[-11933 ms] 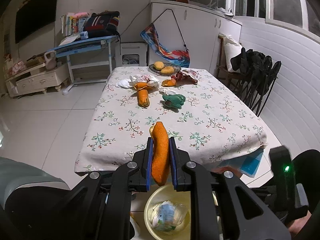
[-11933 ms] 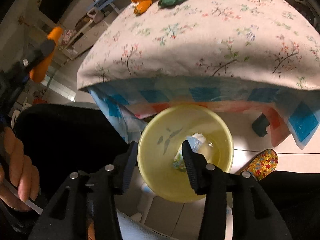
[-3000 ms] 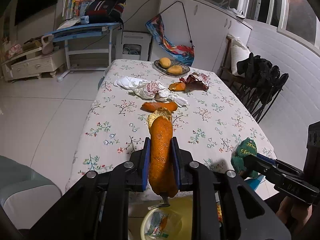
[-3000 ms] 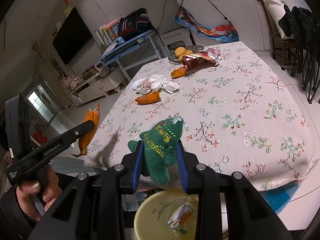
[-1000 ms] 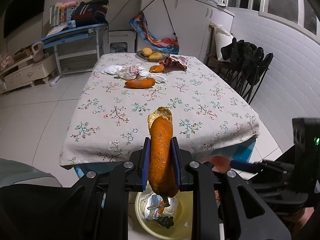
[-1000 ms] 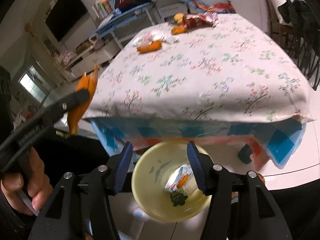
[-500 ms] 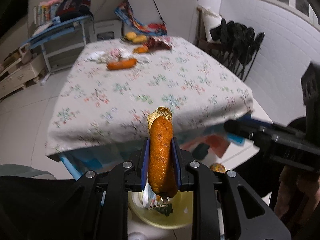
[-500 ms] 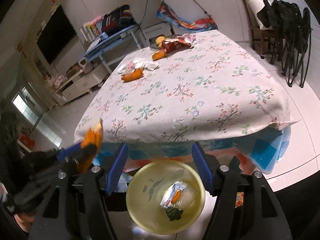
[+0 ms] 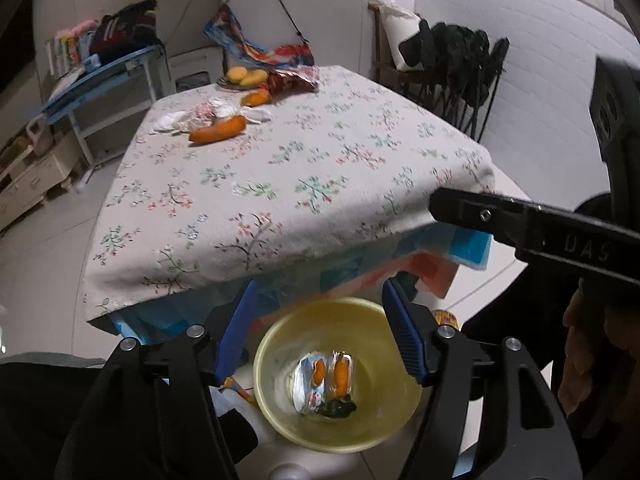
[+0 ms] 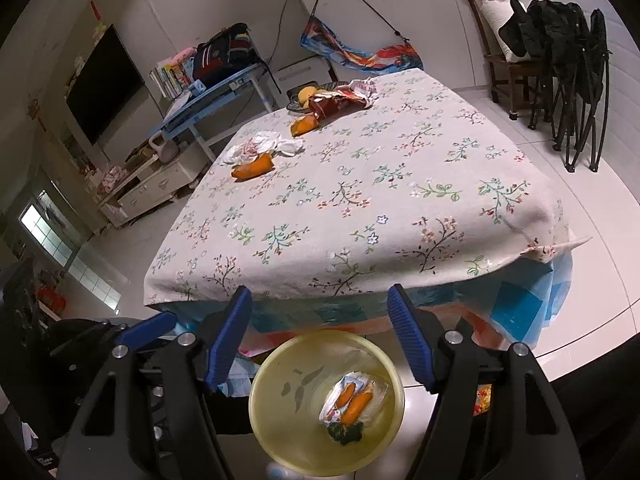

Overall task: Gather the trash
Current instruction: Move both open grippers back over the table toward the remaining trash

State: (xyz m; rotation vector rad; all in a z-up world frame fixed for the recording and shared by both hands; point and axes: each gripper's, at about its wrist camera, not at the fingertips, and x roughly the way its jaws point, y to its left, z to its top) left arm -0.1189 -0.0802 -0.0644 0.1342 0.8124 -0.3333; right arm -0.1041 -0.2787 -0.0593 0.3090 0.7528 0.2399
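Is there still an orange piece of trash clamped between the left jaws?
No, the left gripper has nothing between its opening jaws, and two orange pieces lie at the bottom of the yellow bin.

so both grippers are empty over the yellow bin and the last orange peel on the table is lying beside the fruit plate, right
Not quite. Two orange peels remain on the table: one by the crumpled tissues, another near the fruit plate, as the right wrist view shows. Both grippers are empty over the yellow bin.
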